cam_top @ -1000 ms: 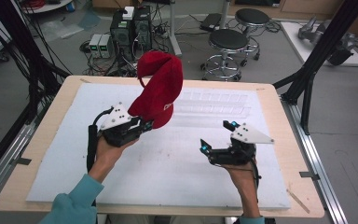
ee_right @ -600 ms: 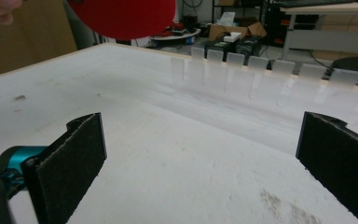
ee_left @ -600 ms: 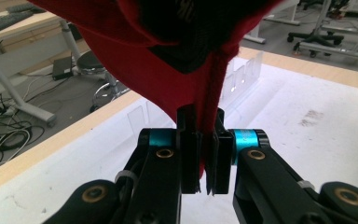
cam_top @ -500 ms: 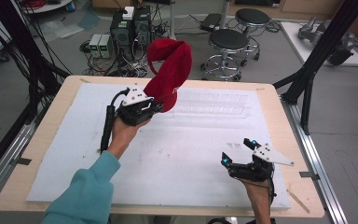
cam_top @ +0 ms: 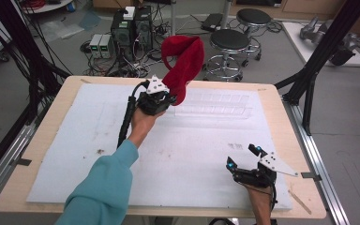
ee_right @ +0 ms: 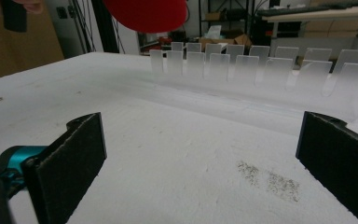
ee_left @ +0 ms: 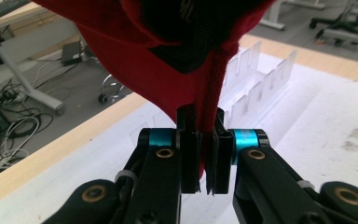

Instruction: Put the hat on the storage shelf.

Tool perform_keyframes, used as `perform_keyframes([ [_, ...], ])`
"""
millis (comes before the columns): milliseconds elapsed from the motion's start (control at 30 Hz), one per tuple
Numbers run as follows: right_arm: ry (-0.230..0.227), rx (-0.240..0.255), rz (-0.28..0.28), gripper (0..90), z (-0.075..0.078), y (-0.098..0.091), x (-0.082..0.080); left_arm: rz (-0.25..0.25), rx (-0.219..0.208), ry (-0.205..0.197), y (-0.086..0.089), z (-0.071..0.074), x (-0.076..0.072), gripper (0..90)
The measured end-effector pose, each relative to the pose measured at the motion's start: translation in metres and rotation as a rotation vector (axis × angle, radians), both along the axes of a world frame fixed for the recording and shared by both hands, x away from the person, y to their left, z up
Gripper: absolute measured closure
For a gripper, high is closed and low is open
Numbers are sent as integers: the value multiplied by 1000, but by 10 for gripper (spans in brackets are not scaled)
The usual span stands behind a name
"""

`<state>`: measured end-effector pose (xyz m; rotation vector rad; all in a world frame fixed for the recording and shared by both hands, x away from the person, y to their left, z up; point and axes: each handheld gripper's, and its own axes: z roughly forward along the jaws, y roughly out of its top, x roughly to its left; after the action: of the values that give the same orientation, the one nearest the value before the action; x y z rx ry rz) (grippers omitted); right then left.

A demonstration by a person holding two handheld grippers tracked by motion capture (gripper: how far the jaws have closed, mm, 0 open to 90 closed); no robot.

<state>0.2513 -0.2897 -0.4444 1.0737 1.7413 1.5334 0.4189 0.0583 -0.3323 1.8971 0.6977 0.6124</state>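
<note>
A red cap (cam_top: 183, 64) hangs raised above the far middle of the white mat (cam_top: 75, 140). My left gripper (cam_top: 161, 99) is shut on the cap's lower edge. Close up in the left gripper view, the red cap (ee_left: 135, 51) has its fabric pinched between the jaws of the left gripper (ee_left: 207, 161). A clear slotted rack (cam_top: 215, 104) lies flat on the mat just right of the cap. My right gripper (cam_top: 243, 157) rests open near the mat's front right corner. In its own view the right gripper (ee_right: 205, 154) holds nothing, and the rack (ee_right: 261, 65) stands ahead with the cap (ee_right: 144, 14) above.
Stools (cam_top: 229, 42), computer boxes (cam_top: 131, 26) and cables stand on the floor beyond the table's far edge. Black frame legs (cam_top: 309, 79) rise at the right. Small dark smudges (cam_top: 236, 146) mark the mat.
My left gripper carried the cap away from me and to the right, toward the rack. My right gripper drew back to the front right corner of the mat.
</note>
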Motion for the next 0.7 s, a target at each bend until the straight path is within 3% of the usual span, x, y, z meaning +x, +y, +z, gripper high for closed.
perform_keyframes([
  [167, -43, 0, -6, 4, -5, -1, 1, 23, 20, 20, -11, -8, 5, 855],
  [400, -59, -10, -26, 4, -6, 1, 1, 39, 66, 16, -22, -14, 7, 855],
  [700, -77, 15, -37, 4, -7, 0, 5, 83, 62, 7, -26, -17, 8, 855],
])
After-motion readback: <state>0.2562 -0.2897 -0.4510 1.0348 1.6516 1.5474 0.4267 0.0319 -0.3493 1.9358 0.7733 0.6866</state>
